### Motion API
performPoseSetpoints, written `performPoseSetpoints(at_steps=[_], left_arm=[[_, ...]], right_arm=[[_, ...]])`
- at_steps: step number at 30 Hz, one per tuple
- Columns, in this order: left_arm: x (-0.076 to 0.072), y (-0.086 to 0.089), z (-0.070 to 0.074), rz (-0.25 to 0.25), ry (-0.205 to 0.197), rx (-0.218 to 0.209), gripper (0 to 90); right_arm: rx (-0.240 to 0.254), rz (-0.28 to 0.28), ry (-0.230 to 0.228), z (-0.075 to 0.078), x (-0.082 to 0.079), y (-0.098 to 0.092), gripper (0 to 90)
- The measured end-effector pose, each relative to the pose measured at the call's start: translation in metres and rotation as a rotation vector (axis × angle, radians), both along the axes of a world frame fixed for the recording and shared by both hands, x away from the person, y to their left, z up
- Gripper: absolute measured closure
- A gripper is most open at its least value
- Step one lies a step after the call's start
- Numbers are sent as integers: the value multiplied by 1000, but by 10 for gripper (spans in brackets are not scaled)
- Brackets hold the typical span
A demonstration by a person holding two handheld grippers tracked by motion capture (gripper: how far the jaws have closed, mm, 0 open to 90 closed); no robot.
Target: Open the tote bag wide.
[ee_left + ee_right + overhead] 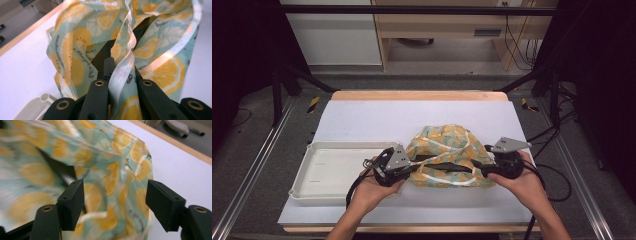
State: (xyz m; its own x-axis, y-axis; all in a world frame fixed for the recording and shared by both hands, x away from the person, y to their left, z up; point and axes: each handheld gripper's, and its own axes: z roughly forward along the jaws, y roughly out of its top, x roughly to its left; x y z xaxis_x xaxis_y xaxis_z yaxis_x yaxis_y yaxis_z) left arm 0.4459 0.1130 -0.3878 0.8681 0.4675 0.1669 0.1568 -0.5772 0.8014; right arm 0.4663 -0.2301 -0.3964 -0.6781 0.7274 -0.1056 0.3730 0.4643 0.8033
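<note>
A crumpled cloth (446, 156), printed with orange and lemon slices on pale teal and edged in white, lies on the white table cover (362, 120) near the front of the table, a little right of centre. In the high view the person's two hands come in from the bottom edge, one at each end of the cloth. The left gripper (404, 169), held in the left hand (371, 190), sits at the cloth's left end, just beside the right rim of a shallow white tray (307, 172) that rests on the front left part of the cover. In the left gripper view its two black jaws stand close together with the cloth's white hem (122, 72) pinched between them, so this gripper is clamped on the cloth; the fabric rises in folds beyond the jaws, and a corner of the tray (43, 98) shows at the lower left. The right gripper (482, 169), in the right hand (522, 182), is at the cloth's right end. In the right gripper view its jaws stand wide apart, and the cloth (110, 185) lies loosely between and beyond them without either pad pressing on it; the left part of that view is blurred. The table's light wooden edge (417, 95) runs along the far side of the cover.
</note>
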Motion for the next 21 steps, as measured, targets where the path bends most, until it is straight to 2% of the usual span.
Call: performPoseSetpoints(at_steps=[2, 4, 5, 7, 8, 10, 12, 13, 14, 15, 18, 21], left_arm=[[0, 1, 2, -2, -3, -9, 834], [0, 2, 3, -5, -3, -8, 836], [0, 2, 2, -4, -2, -7, 837], [1, 3, 1, -6, 2, 2, 836], [1, 3, 0, -5, 3, 5, 836], [3, 3, -3, -1, 9, 11, 833], [4, 3, -5, 12, 14, 24, 826], [4, 3, -5, 12, 14, 24, 823], [6, 4, -7, 27, 25, 30, 823], [8, 5, -9, 38, 25, 28, 818], [10, 6, -9, 58, 3, 48, 823], [12, 6, -9, 97, -26, 50, 841]], right_arm=[[-3, -7, 26, -4, 15, 4, 442], [-2, 14, 51, -7, 24, 8, 598], [-7, 22, 48, -6, 25, 9, 700], [2, 22, 32, 0, 23, 9, 829], [15, 25, 21, 4, 19, 8, 863], [32, 18, -3, 14, 12, 5, 897], [48, 21, -49, 25, 0, 0, 900], [48, 21, -49, 25, 0, 0, 900], [59, 19, -71, 30, -7, -3, 900], [90, 34, -107, 40, -28, -9, 900], [112, 69, -125, 42, -50, -8, 900], [137, 121, -127, 34, -76, -1, 900]])
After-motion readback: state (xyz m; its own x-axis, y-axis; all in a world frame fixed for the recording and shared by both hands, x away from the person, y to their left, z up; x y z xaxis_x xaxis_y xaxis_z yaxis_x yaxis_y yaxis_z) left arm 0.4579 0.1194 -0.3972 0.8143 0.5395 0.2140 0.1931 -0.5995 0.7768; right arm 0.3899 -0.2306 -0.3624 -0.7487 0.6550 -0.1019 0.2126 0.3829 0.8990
